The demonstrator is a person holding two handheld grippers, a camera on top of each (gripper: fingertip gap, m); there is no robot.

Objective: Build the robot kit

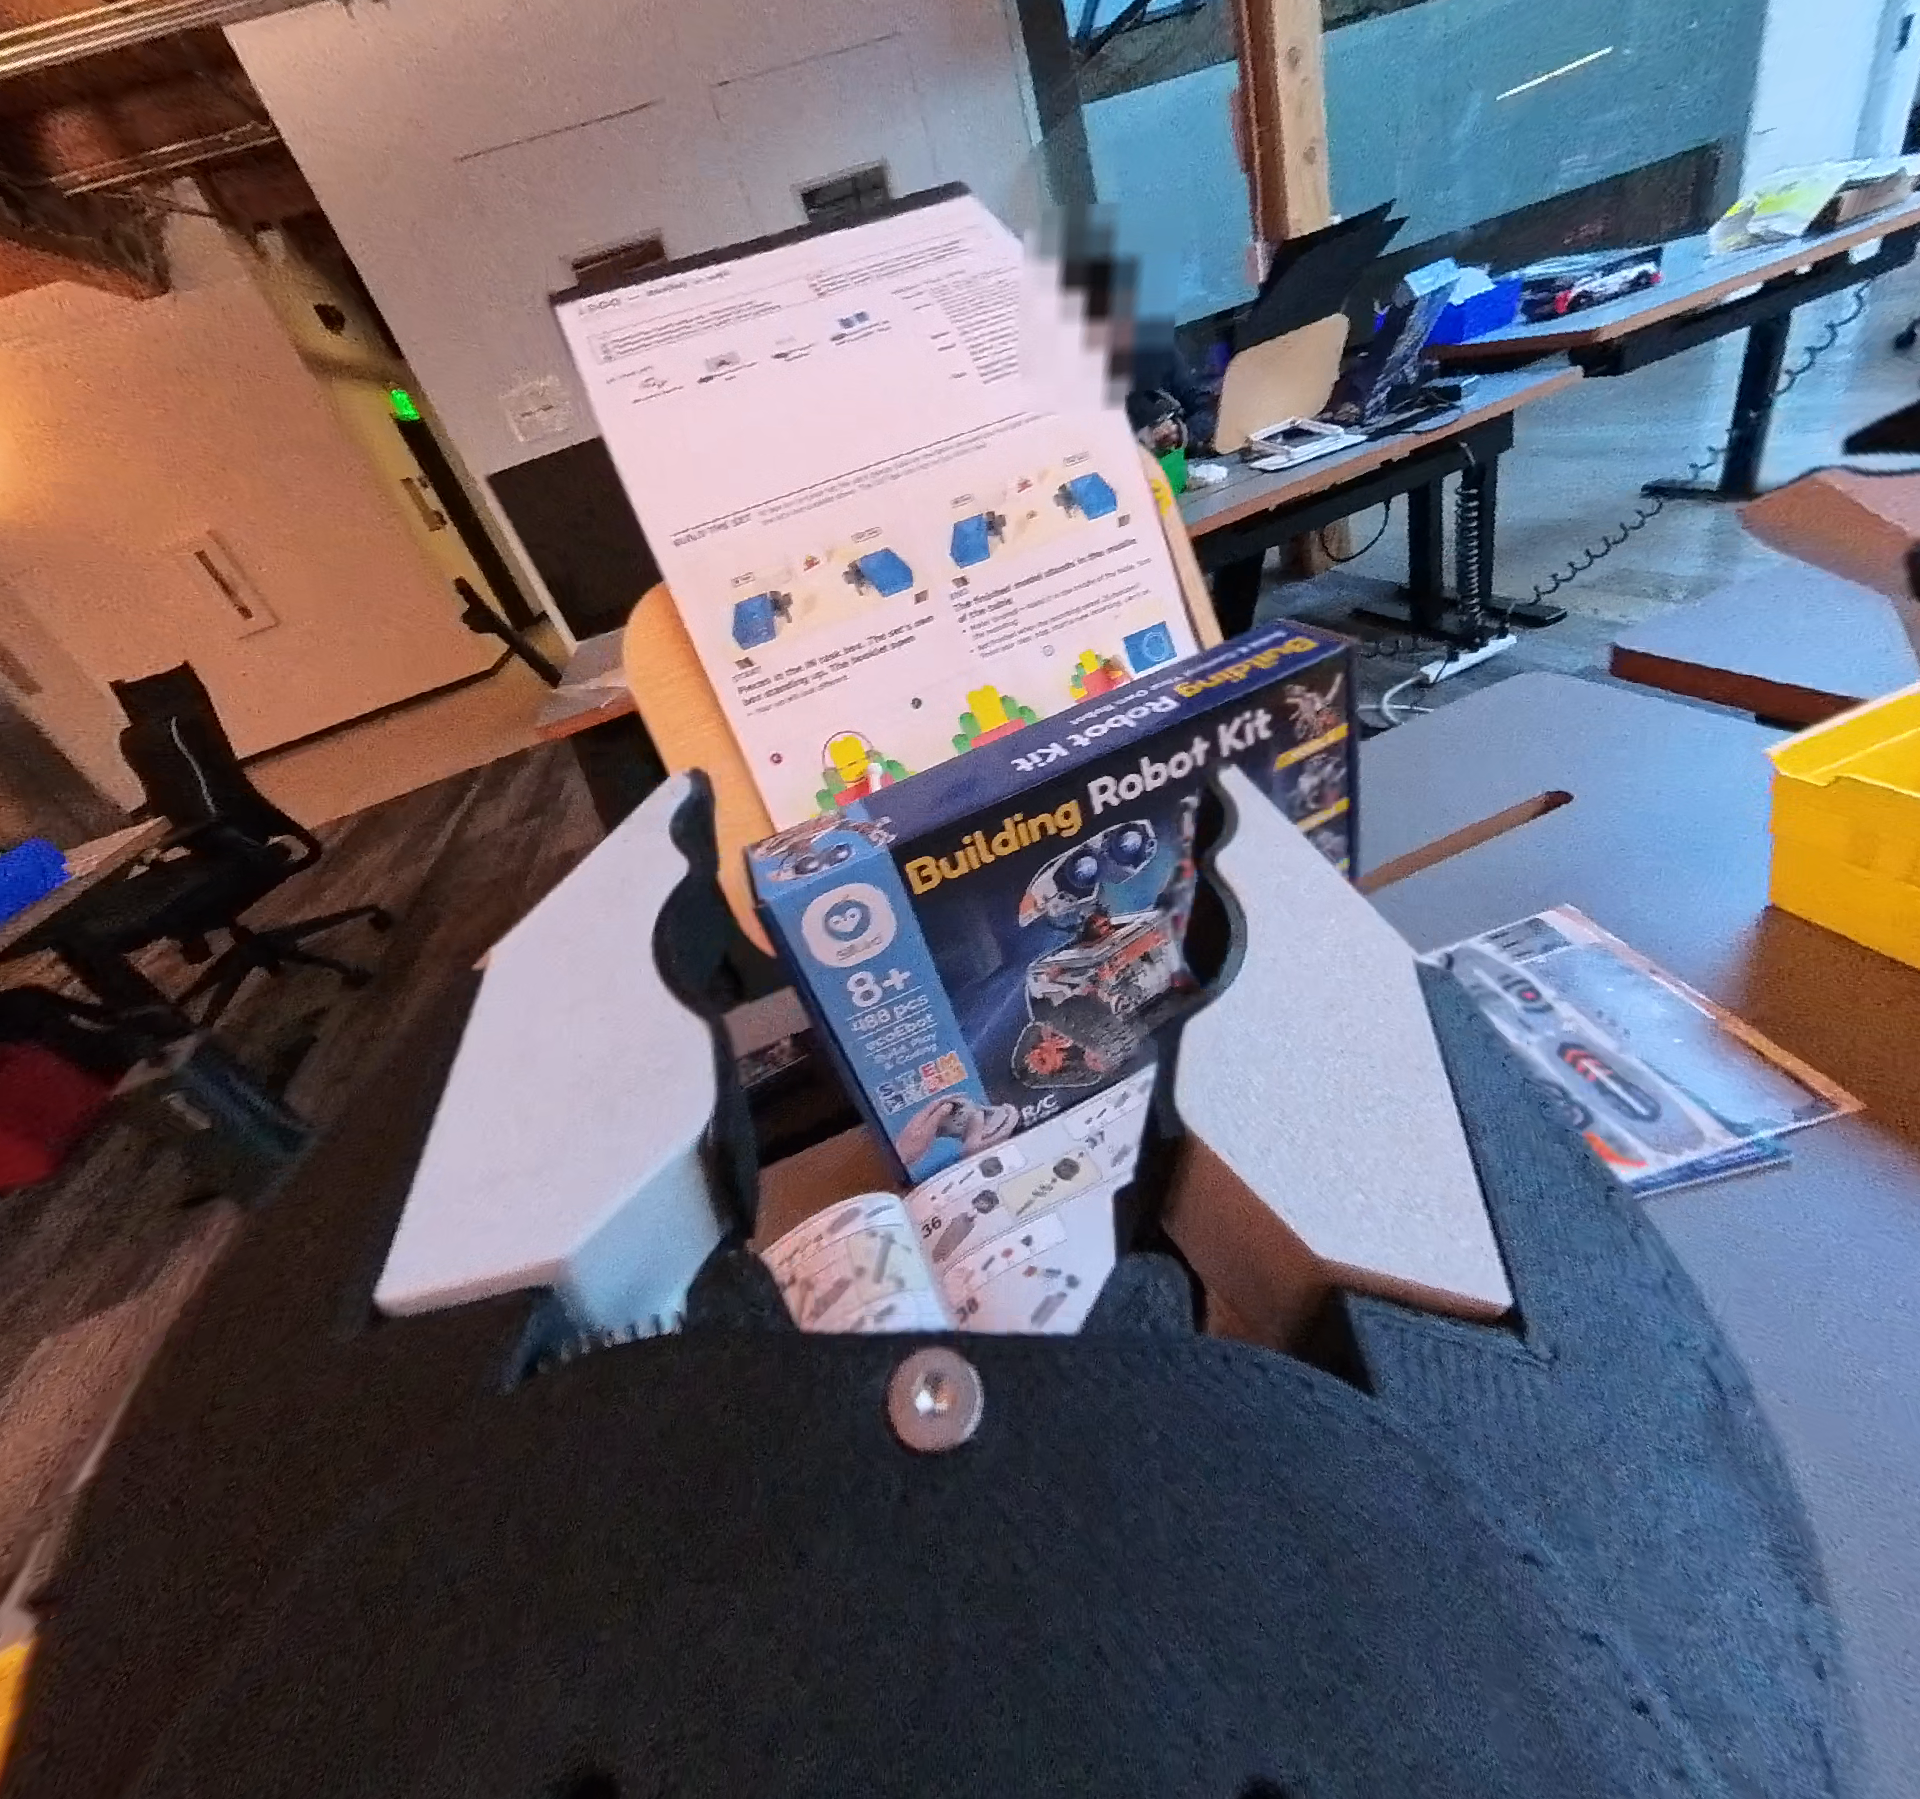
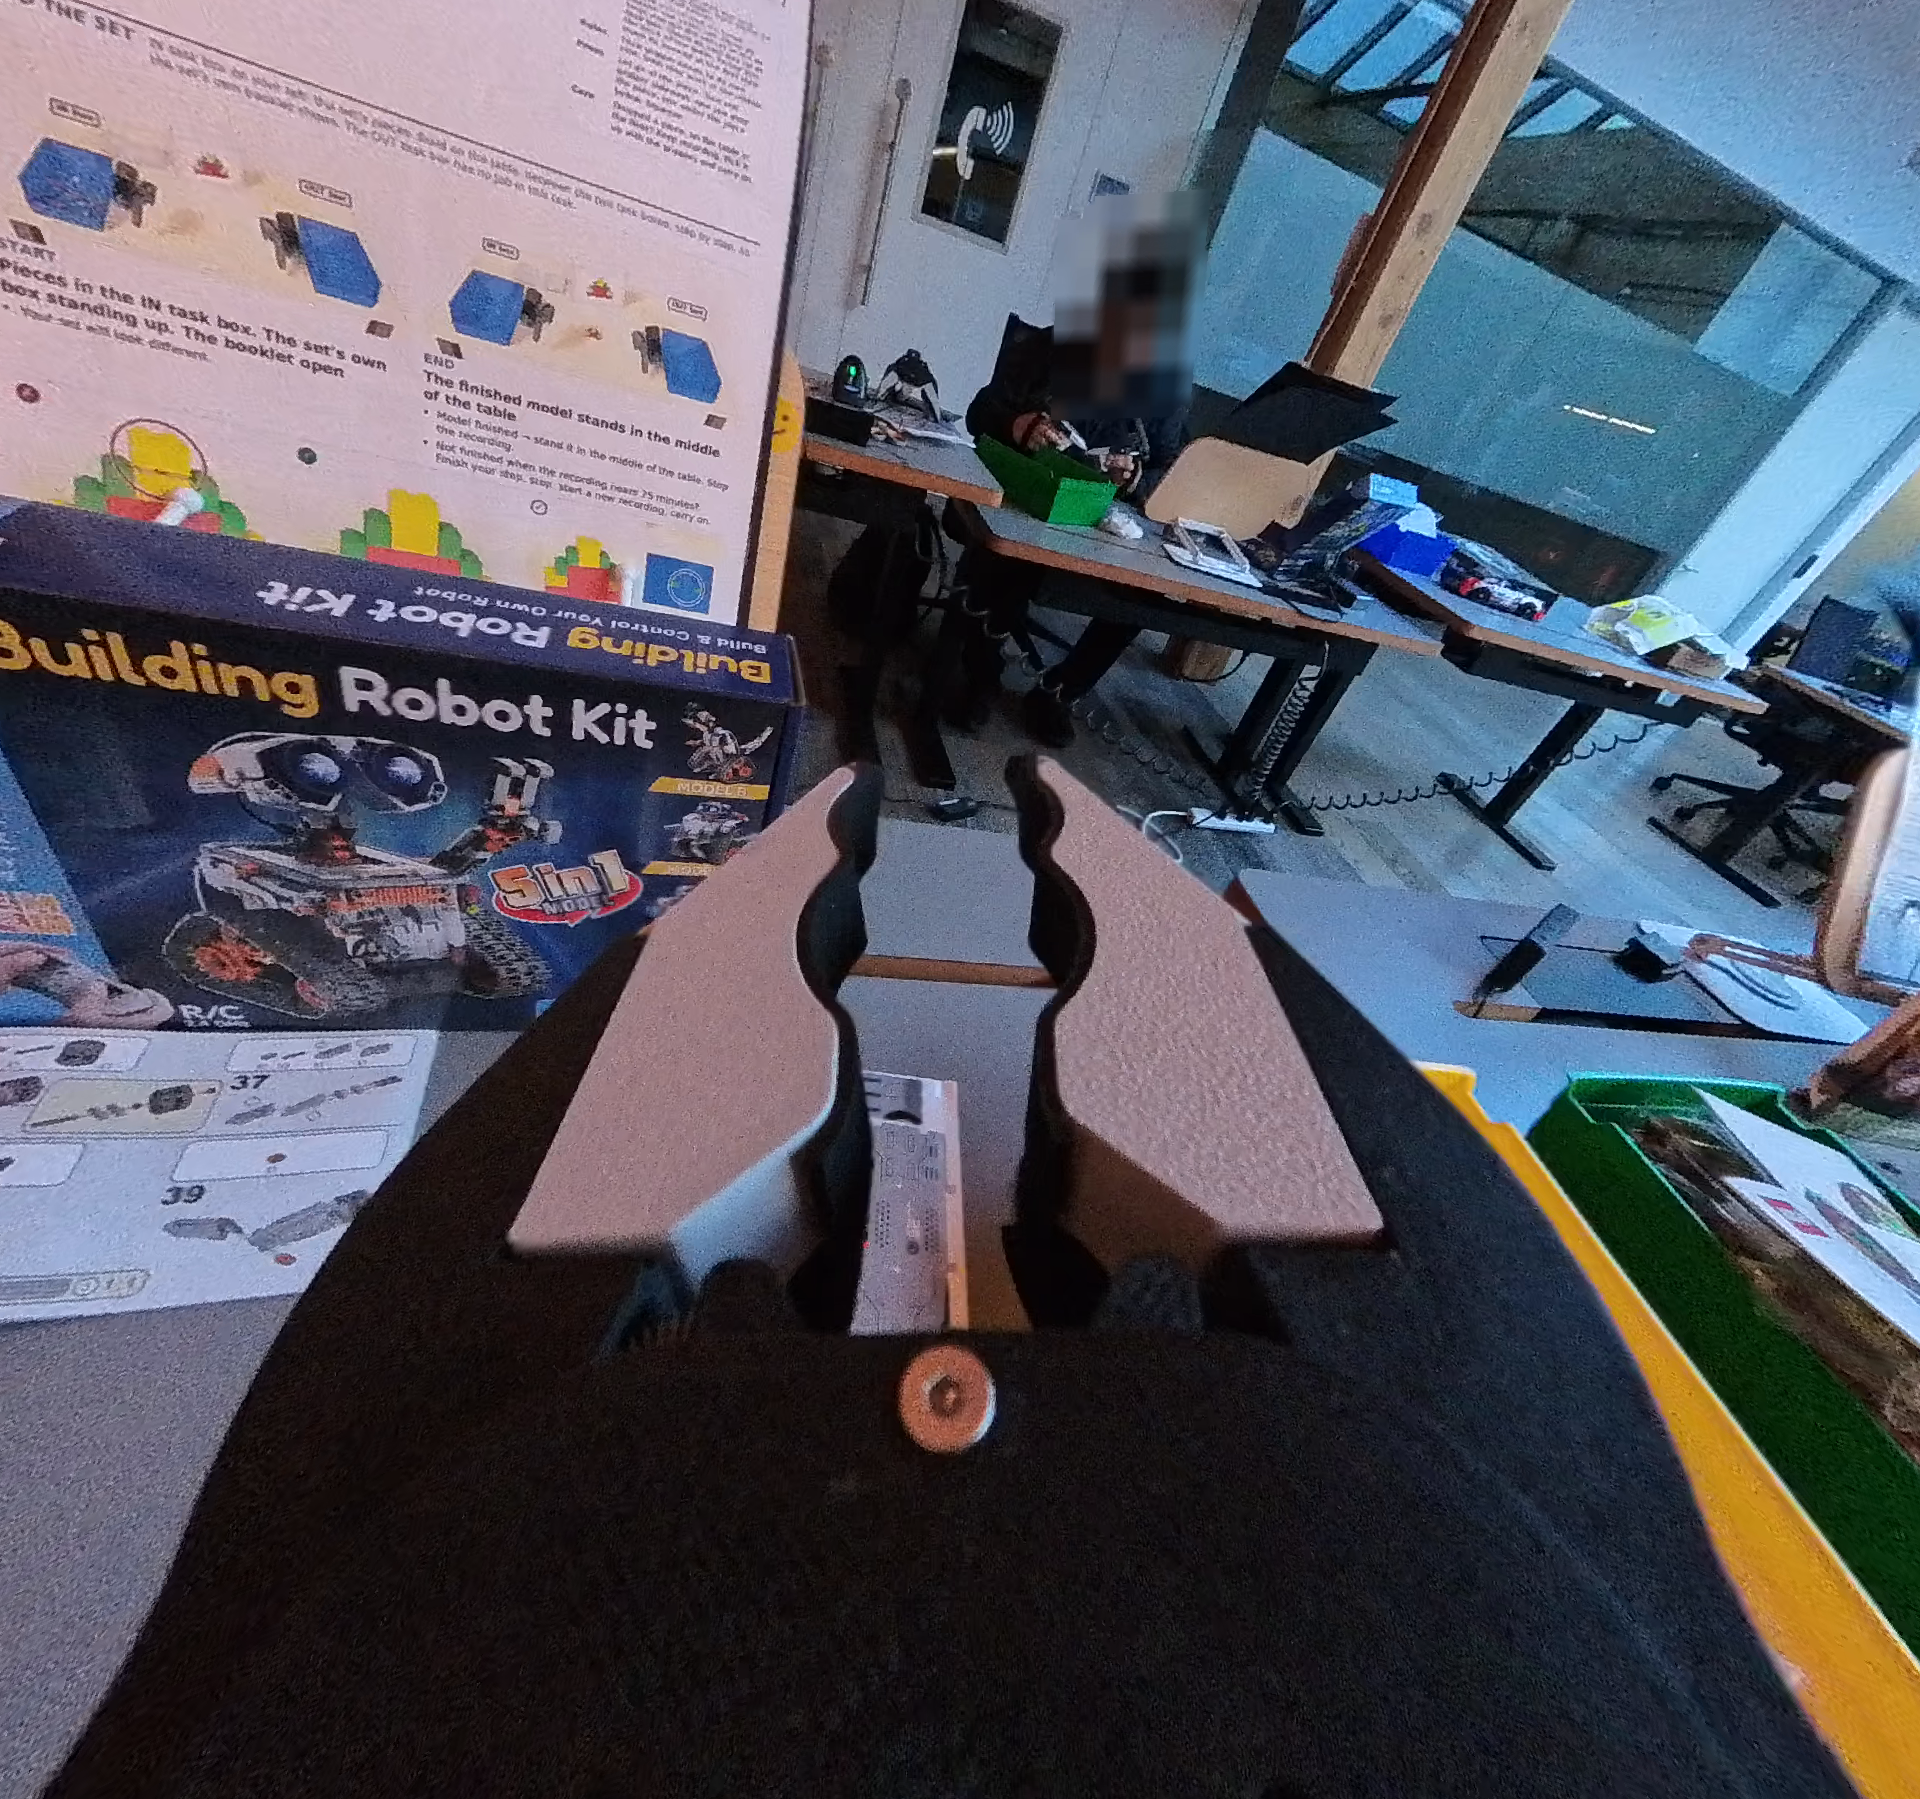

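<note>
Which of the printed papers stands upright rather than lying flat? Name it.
The large white instruction sheet behind the blue kit box; the open booklet and the glossy leaflet lie flat.

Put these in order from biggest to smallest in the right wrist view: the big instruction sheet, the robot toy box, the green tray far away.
1. Instruction sheet
2. Robot toy box, nearly alike
3. Green tray, though distance shrinks it

A dark blue cardboard kit box (image 2: 395, 814) stood upright on the grey table (image 2: 1382, 960), with a tall white instruction sheet (image 2: 416, 222) propped behind it and an open white paper booklet (image 2: 197, 1157) lying before it. A yellow plastic bin (image 1: 1849, 814) sat to the right, a green plastic bin (image 2: 1704, 1261) beyond it.
</note>
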